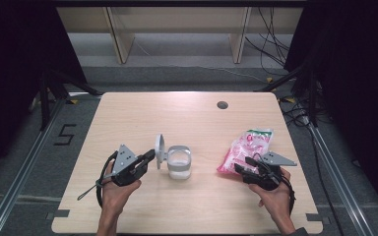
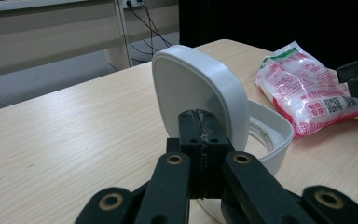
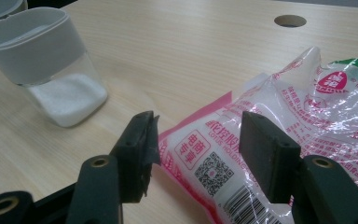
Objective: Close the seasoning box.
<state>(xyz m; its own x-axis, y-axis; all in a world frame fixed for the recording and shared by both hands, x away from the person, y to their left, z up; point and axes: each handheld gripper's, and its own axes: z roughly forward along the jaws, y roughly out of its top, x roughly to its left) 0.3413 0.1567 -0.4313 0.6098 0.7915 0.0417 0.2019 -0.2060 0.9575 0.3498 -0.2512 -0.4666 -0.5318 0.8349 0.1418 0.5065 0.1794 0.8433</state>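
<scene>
Lid (image 2: 193, 88) is tipped upright in your clenched left gripper (image 1: 150, 157) so the container (image 1: 179, 162) stays uncovered; your right gripper (image 3: 198, 144), released, straddles the bag (image 3: 279, 140).

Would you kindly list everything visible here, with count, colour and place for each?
table: one, light wood, under everything, round hole near its far edge.
container: one, clear with a grey-white band, table centre, white grains inside.
lid: one, white, standing upright at the container's rim.
bag: one, clear plastic with pink and green print, lying flat right of the container.
shelving: one unit, pale wood, beyond the table.
cables: several, black, floor at far right.
left gripper: one, black, shut on the lid.
right gripper: one, black, open, jaws either side of the bag's near end.
</scene>
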